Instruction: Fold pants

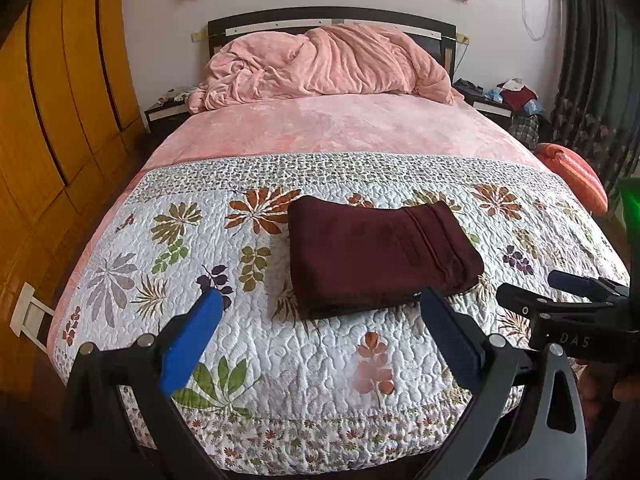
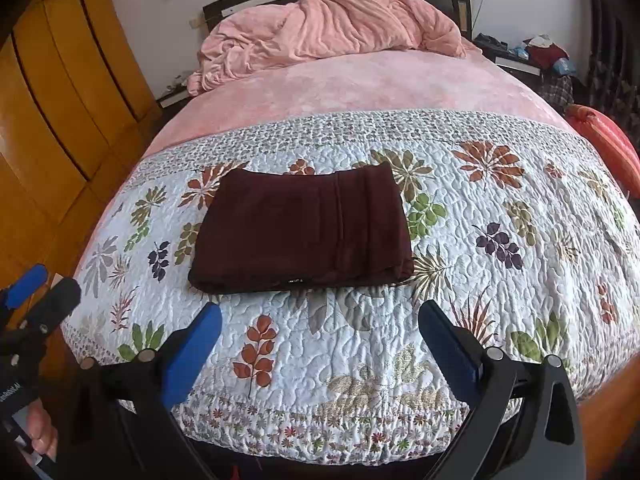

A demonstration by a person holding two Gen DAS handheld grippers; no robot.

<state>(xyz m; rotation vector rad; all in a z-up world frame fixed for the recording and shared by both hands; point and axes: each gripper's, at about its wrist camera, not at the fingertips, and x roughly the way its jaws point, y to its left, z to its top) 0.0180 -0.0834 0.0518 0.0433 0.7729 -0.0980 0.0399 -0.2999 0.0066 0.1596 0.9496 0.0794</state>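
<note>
Dark maroon pants (image 1: pixel 376 252) (image 2: pixel 304 232) lie folded into a compact rectangle on the floral quilt (image 1: pixel 320 352) (image 2: pixel 500 264) at the foot of the bed. My left gripper (image 1: pixel 322 308) hovers over the quilt just in front of the pants, its blue-padded jaws wide apart and empty. In the right wrist view my right gripper (image 2: pixel 320 316) is also open, a short way back from the pants' near edge, holding nothing. Each gripper shows at the edge of the other's view: the right gripper (image 1: pixel 568 296) at the right, the left gripper (image 2: pixel 32 292) at the left.
A crumpled pink blanket (image 1: pixel 328 64) is heaped against the dark headboard (image 1: pixel 332 20). Wooden wardrobe doors (image 1: pixel 60 100) run along the left. A cluttered nightstand (image 1: pixel 504 100) and an orange-red cushion (image 1: pixel 576 176) sit to the right of the bed. A hand (image 2: pixel 40 428) grips the left tool.
</note>
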